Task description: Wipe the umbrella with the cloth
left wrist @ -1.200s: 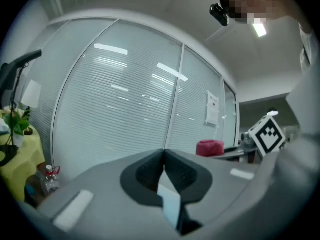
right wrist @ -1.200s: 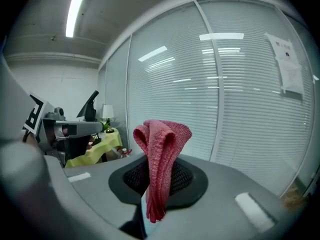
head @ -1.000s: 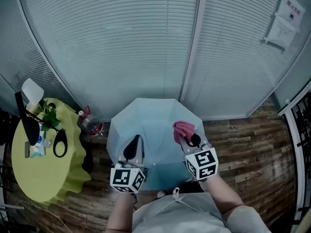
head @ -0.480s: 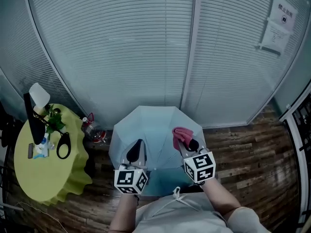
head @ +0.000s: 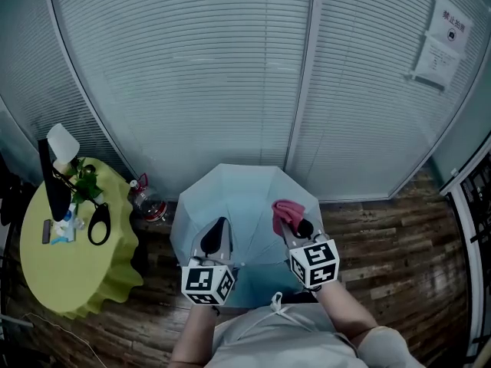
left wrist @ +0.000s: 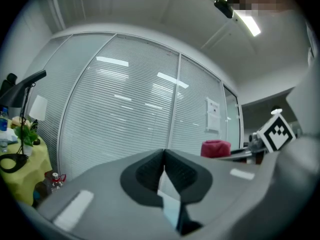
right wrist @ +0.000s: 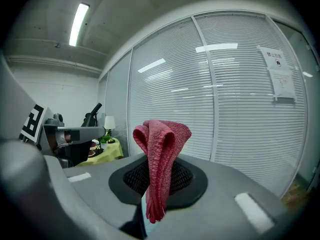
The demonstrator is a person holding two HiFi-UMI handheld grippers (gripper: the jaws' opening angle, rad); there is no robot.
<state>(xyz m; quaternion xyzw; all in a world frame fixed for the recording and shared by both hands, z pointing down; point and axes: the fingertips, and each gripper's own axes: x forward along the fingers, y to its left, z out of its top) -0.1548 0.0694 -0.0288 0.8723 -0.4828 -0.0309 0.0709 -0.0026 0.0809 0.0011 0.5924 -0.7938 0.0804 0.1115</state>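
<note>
Two claws barely shifted, left claw [head: 218,225] closed empty, right claw [head: 296,224] pinching one cloth [head: 285,208], one umbrella [head: 238,196] below.

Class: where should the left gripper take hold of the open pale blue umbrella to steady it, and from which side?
Probably the near canopy rim of the pale blue umbrella, approached from the person's side; it lies dome-up, hiding its handle.

Two grey plastic shells: left gripper [head: 219,225], right gripper [head: 295,222]. Black ribbed pads [left wrist: 147,171] line the jaws. White rectangular stickers [left wrist: 70,210] on the shells. Each carries a white cube [head: 206,282] with black square markers. Wearer: pale grey top [head: 268,342], white cord [head: 276,303] at the collar.
</note>
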